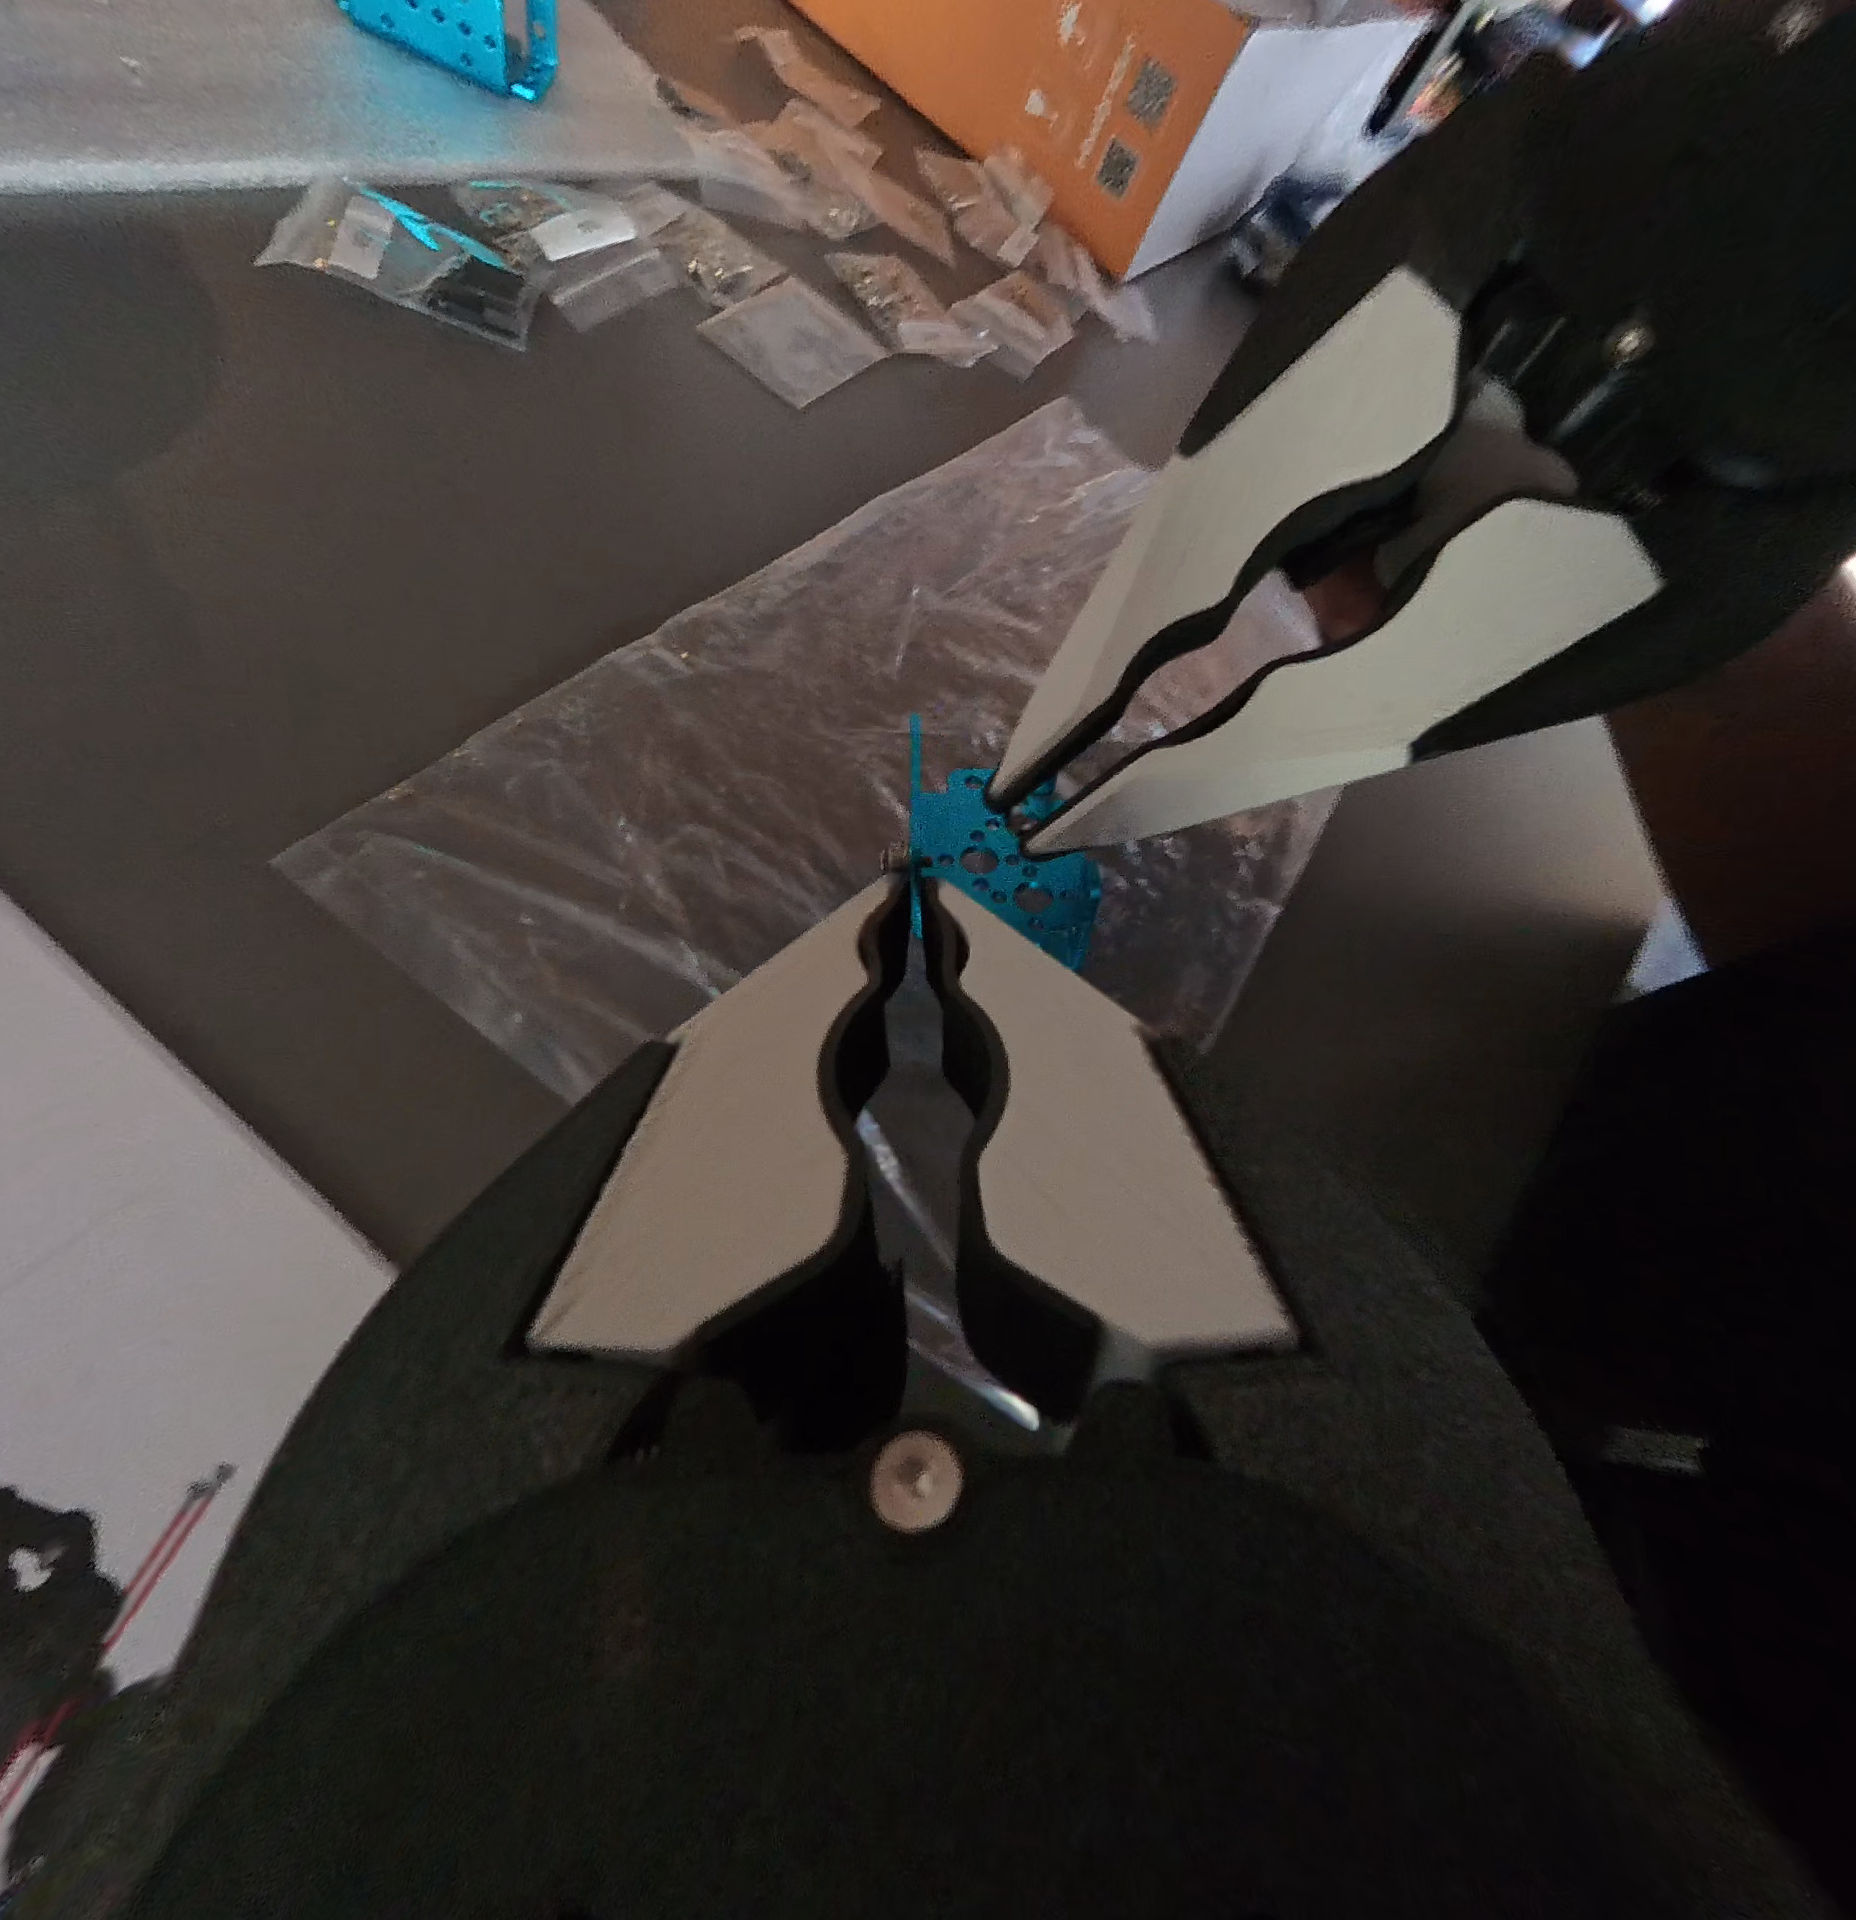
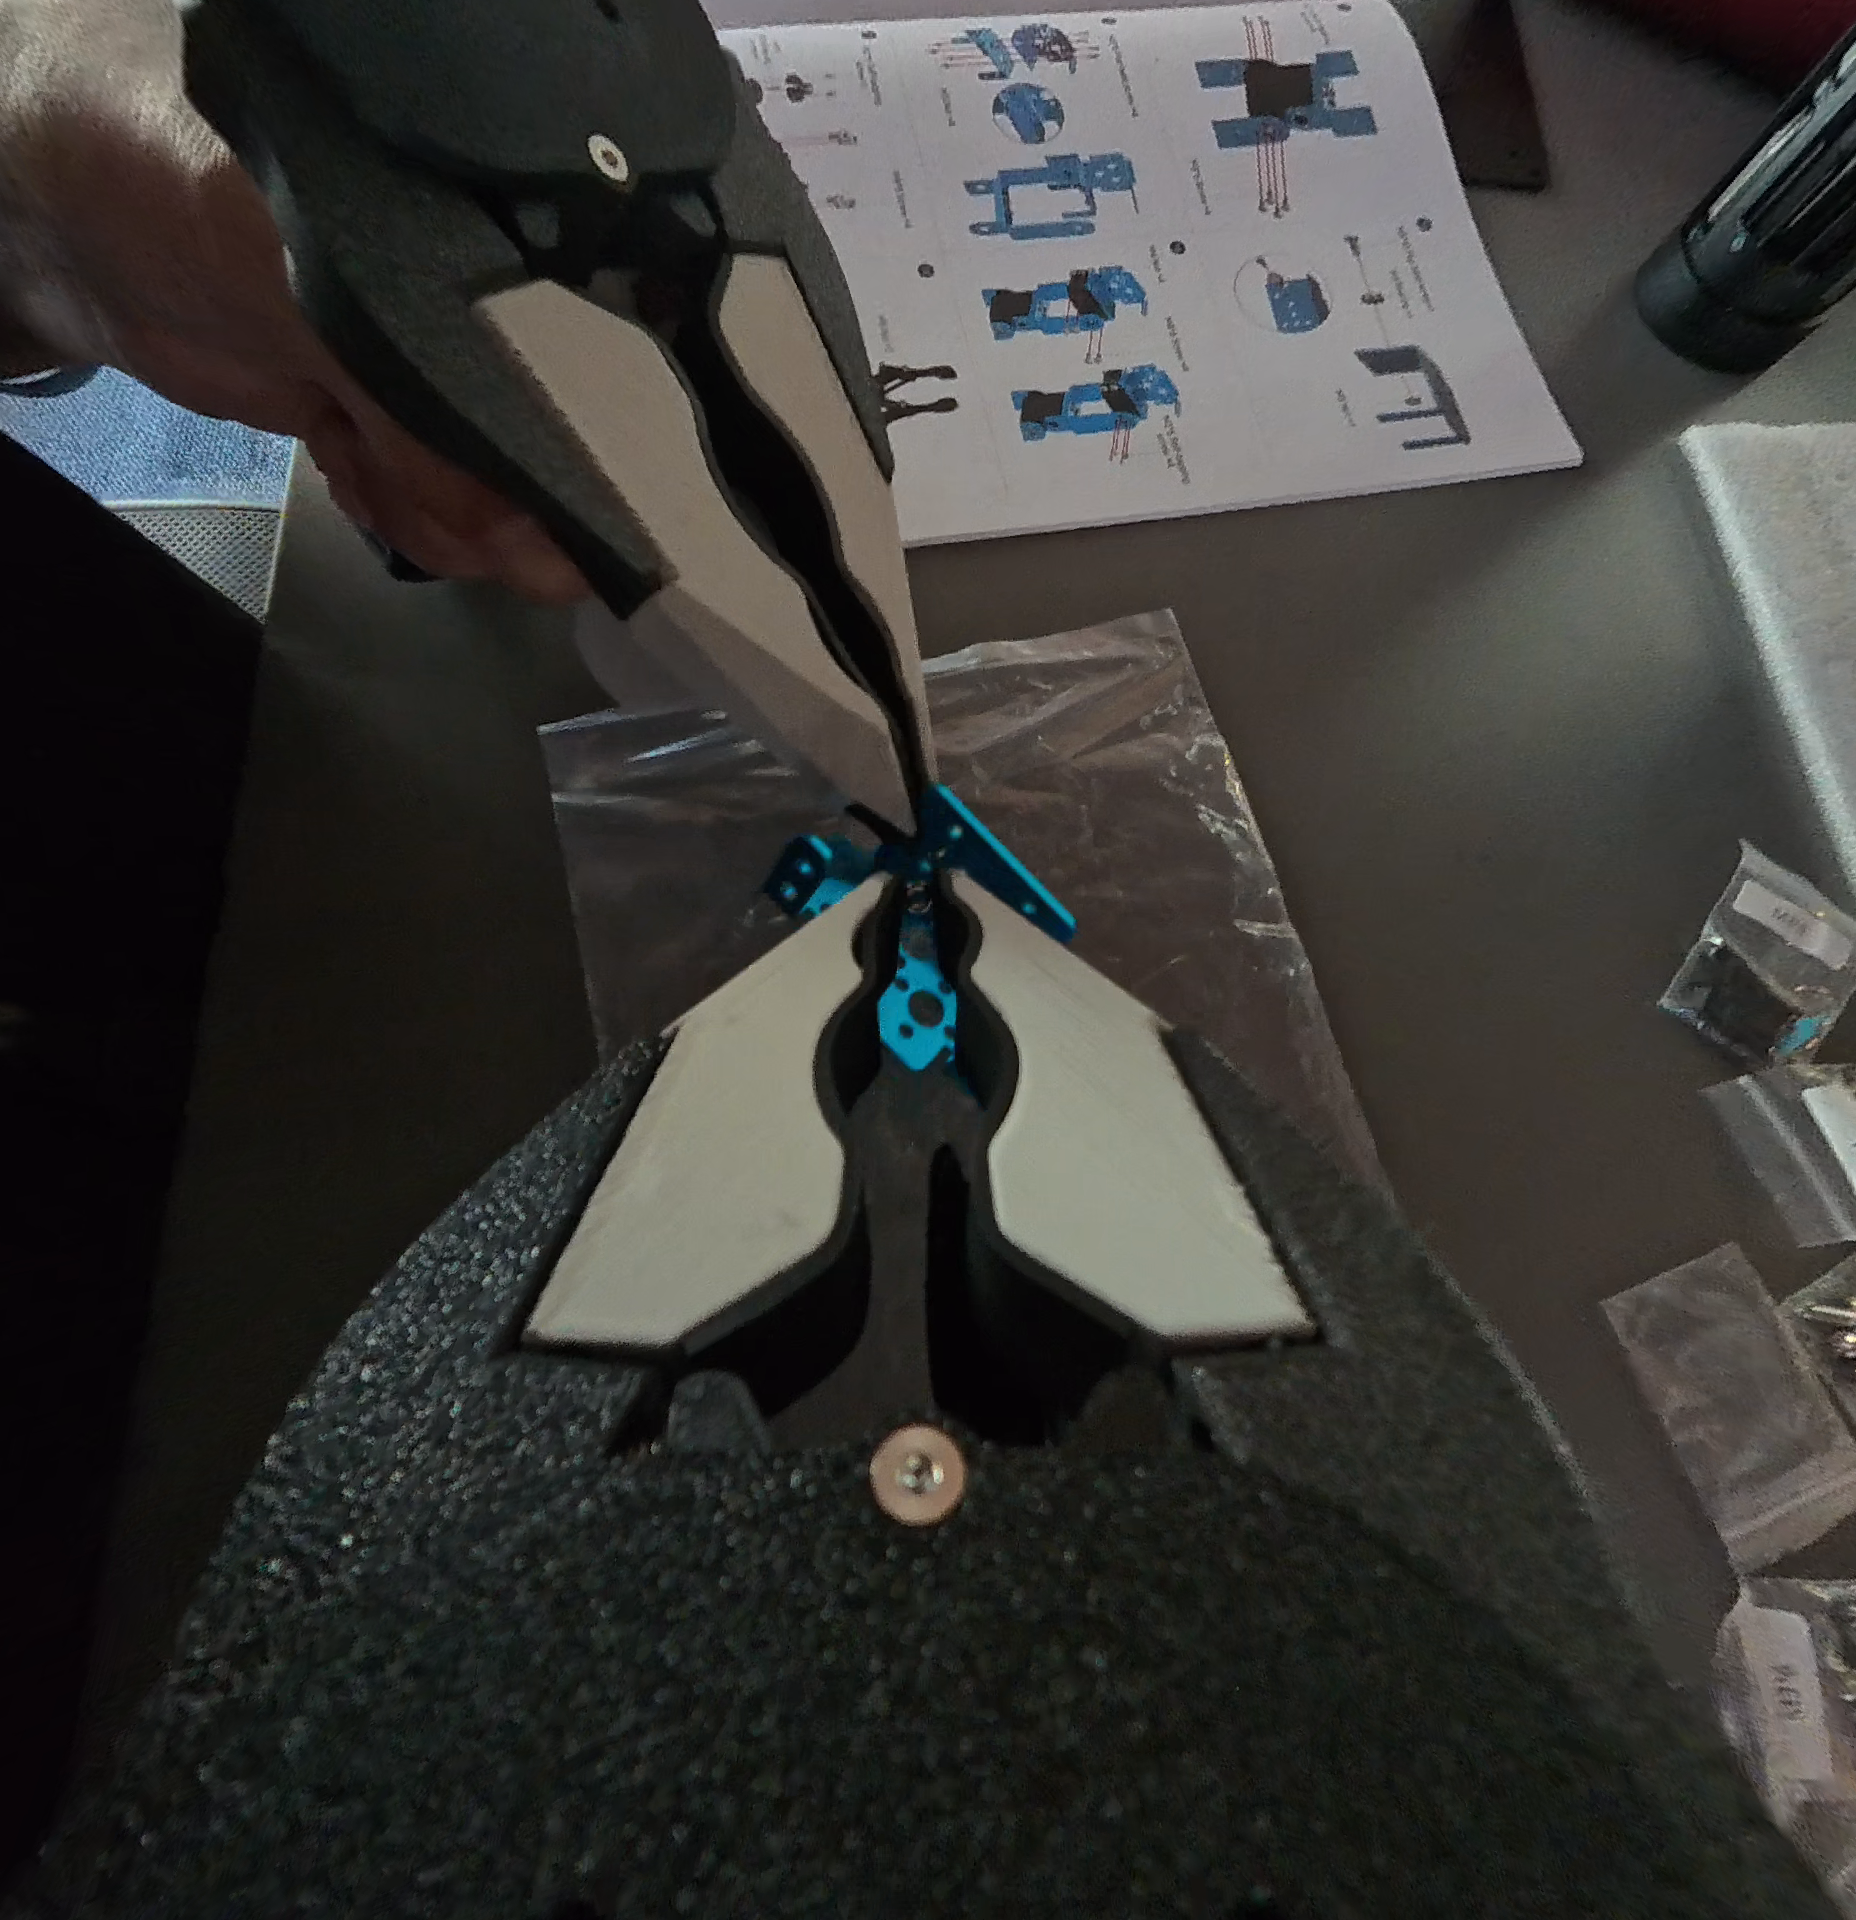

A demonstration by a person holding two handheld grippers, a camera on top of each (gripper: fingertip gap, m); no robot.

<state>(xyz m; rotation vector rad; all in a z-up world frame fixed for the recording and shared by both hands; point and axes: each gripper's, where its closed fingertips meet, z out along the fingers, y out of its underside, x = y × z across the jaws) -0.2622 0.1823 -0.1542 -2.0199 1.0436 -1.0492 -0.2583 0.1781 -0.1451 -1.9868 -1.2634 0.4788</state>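
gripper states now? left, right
Left tongs: shut on thin blue perforated metal strip.
Right tongs: shut on blue perforated metal bracket.

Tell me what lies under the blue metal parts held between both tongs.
A clear plastic bag is spread flat on the dark table beneath the blue perforated bracket. Whether the bracket touches the bag is hidden by the tongs.
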